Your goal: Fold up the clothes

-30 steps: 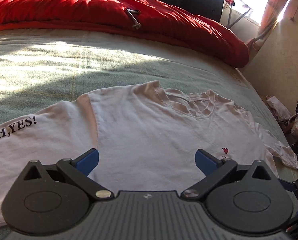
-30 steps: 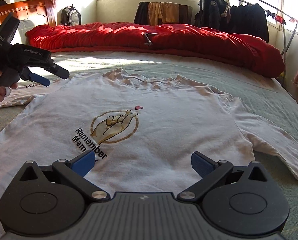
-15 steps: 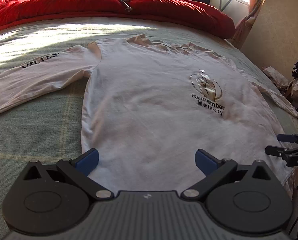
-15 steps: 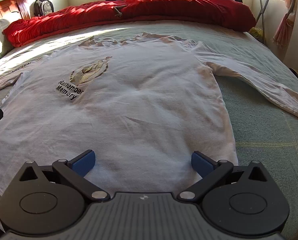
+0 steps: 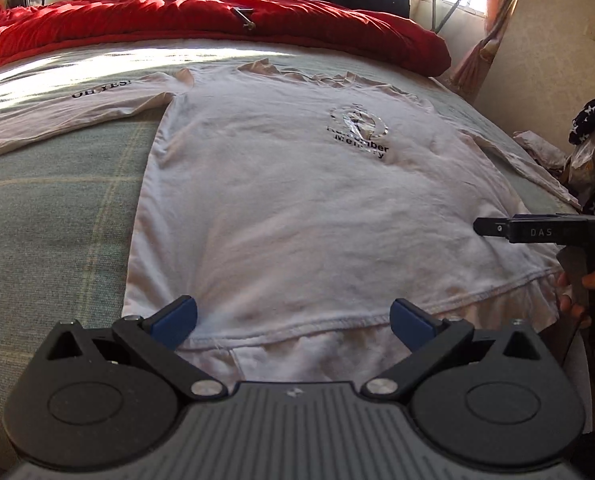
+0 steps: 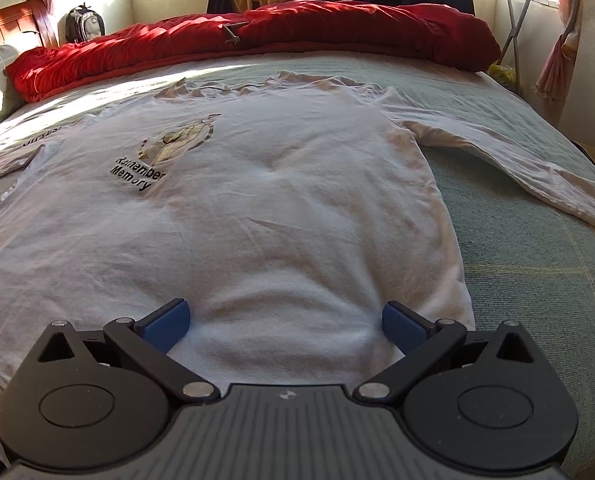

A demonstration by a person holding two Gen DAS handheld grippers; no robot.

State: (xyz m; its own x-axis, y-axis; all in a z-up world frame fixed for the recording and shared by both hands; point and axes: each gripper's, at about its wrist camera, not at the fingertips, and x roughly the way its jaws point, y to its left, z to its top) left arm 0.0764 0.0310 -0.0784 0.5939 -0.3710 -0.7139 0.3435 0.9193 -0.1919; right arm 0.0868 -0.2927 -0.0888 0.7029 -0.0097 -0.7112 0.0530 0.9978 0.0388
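Left wrist view is looking across a pale green bed (image 5: 57, 208), and a white long-sleeved shirt (image 5: 297, 200) is lying spread flat on it, front up. Its left sleeve, printed "OH,YES!" (image 5: 101, 89), is stretching off to the side, the "Remember Memory" print (image 5: 359, 136) is sitting on the chest, and the hem is lying nearest the camera. The left gripper (image 5: 293, 318) is hovering just over that hem, jaws spread wide, holding nothing. At the far right edge, the right gripper (image 5: 537, 232) is poking in from the side above the shirt's lower corner, a hand (image 5: 577, 288) wrapped around its handle.

Right wrist view is showing the same shirt, and the right gripper (image 6: 285, 322) is hanging over the lower body of the fabric, jaws likewise wide apart and gripping nothing. The other sleeve is trailing off toward the right. A red duvet (image 6: 257, 44) is bunched along the far side of the bed.
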